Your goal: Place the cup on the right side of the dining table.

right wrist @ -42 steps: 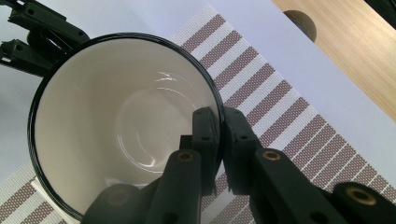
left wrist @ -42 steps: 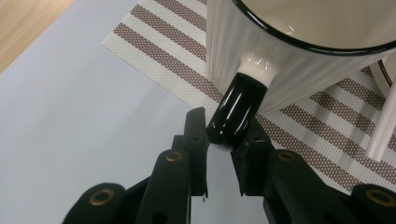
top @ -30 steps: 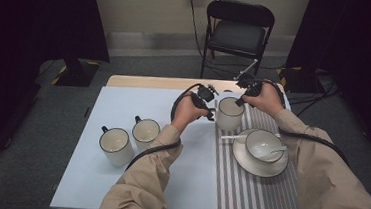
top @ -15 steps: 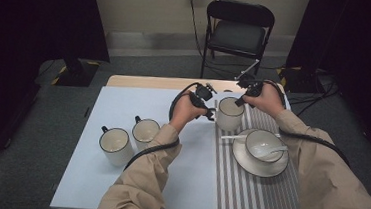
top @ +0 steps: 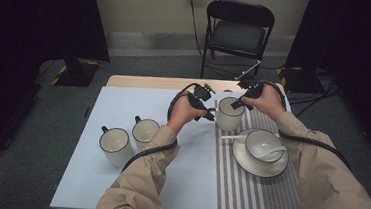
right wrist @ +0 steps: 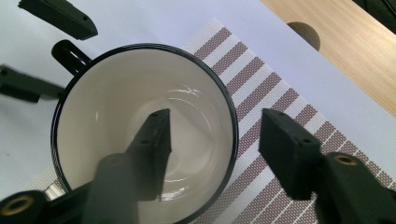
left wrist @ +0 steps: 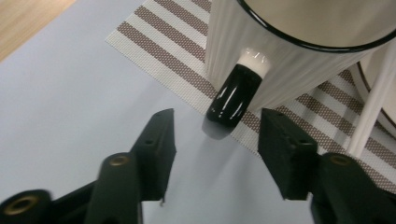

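Mug upright on striped mat, far of bowl on saucer, base cut off in both gripper views; left gripper released, jaws flanking black handle untouched; right gripper released, one jaw inside rim, other outside.

Mug behind saucer, on placemat

Ribbed glazed ceramic mug, glossy black handle; woven striped placemat; wooden table edge
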Motion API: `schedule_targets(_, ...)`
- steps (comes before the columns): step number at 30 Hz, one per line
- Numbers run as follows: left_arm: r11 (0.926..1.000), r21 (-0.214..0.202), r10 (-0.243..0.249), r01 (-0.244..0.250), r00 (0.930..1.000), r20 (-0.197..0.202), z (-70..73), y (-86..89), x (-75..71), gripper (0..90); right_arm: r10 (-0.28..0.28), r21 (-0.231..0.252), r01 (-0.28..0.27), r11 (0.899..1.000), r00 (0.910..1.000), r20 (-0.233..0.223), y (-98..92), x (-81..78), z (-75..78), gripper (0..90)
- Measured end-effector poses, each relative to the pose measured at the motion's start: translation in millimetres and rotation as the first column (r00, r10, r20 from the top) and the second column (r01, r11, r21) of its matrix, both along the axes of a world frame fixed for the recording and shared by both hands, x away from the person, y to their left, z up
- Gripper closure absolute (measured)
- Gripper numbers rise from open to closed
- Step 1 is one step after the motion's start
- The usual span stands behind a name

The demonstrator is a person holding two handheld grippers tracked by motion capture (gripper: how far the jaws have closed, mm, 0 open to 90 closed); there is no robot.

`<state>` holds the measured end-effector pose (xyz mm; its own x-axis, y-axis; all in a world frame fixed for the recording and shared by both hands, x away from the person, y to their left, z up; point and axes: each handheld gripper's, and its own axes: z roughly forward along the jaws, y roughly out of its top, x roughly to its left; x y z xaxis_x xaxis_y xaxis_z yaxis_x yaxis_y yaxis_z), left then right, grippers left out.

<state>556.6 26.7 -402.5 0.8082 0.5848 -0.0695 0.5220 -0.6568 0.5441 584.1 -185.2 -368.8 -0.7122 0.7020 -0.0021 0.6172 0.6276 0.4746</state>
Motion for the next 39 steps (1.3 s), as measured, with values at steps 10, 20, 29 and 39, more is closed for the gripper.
schedule_targets(10,0.9997,-0.004,0.026,-0.026,0.9996,-0.005,0.8,3.2,-4.3,27.8,-0.009,0.031,0.010,0.999,0.9998,-0.020,1.2,-4.6,1.0,21.3)
schedule_targets(20,0.9996,-0.026,0.009,-0.009,0.9999,-0.006,2.9,8.1,-10.7,18.3,-0.014,0.060,0.013,0.998,0.9998,0.012,-0.9,-10.6,5.8,16.3)
schedule_targets(29,0.9998,-0.021,-0.007,0.007,1.0000,-0.002,8.2,8.6,-18.6,19.5,-0.018,0.051,0.018,0.999,0.9998,-0.003,-1.6,-16.0,11.3,16.5)
schedule_targets(39,0.9996,-0.021,-0.019,0.018,0.9997,-0.018,8.8,11.3,-28.3,19.4,0.001,0.044,-0.002,0.999,1.0000,0.007,1.1,-24.9,13.9,16.5)
